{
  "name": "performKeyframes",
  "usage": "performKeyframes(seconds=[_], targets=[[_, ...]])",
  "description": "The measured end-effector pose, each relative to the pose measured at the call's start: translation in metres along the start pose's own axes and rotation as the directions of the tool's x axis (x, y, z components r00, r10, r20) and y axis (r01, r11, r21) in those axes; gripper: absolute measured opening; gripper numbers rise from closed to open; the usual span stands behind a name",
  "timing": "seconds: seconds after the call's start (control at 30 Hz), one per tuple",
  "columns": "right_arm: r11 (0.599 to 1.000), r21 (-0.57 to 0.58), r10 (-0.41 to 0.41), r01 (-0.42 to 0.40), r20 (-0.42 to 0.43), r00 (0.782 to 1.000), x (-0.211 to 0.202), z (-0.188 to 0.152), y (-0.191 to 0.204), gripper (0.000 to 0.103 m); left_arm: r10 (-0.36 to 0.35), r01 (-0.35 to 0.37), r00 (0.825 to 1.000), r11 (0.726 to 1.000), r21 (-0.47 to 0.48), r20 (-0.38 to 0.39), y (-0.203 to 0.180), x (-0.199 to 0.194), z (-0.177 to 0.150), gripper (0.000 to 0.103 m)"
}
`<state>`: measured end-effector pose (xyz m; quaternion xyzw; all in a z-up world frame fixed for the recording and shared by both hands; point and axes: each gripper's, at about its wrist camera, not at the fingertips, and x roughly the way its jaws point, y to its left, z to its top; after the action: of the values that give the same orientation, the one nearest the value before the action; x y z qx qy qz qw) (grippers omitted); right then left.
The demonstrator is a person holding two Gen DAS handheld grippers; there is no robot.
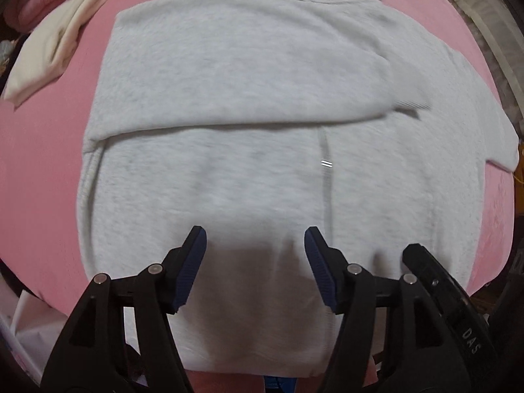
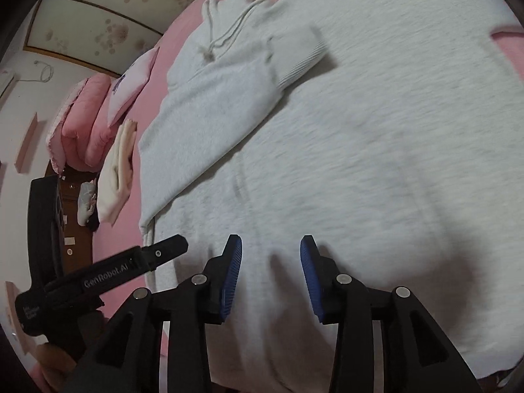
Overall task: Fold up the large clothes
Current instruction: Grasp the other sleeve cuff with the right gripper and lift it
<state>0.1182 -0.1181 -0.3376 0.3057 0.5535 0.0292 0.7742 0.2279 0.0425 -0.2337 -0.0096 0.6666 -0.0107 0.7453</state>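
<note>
While our left gripper [image 1: 255, 239] hangs over the grey hoodie [image 1: 229, 180], its blue pads [image 1: 191, 262] stand apart and hold nothing. Our right gripper [image 2: 271, 245] is also partly open and empty above the same cloth. We see the hoodie lying flat on the pink bed sheet [image 1: 42, 163], one sleeve [image 2: 213, 108] folded across the body. A folded cream garment [image 1: 55, 42] lies toward 10 o'clock, apart from the hoodie.
</note>
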Motion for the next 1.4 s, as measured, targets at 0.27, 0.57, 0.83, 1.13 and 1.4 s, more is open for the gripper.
performKeyframes(seconds=[0.27, 0.57, 0.83, 1.13, 1.4], targets=[[0.98, 0.193, -0.051, 0.043, 0.034, 0.998, -0.089, 0.037, -0.121, 0.039, -0.06, 0.061, 0.998, 0.998, 0.029, -0.026, -0.137, -0.02, -0.016, 0.06], [0.913, 0.407, -0.059, 0.003, 0.126, 0.99, -0.158, 0.094, -0.259, 0.04, -0.08, 0.088, 0.996, 0.979, 0.183, -0.051, -0.271, -0.018, -0.012, 0.06], [0.831, 0.552, -0.094, -0.067, 0.259, 0.961, -0.194, 0.146, -0.357, 0.041, -0.08, 0.092, 0.995, 0.955, 0.283, -0.054, -0.347, -0.018, -0.003, 0.06], [0.704, 0.665, -0.03, -0.247, 0.376, 0.926, -0.207, 0.223, -0.459, 0.041, -0.049, 0.068, 0.996, 0.957, 0.282, -0.074, -0.381, -0.004, 0.015, 0.06], [0.643, 0.699, -0.02, -0.313, 0.424, 0.905, -0.213, 0.294, -0.512, 0.032, -0.06, 0.078, 0.994, 0.975, 0.207, -0.092, -0.388, 0.002, 0.031, 0.06]])
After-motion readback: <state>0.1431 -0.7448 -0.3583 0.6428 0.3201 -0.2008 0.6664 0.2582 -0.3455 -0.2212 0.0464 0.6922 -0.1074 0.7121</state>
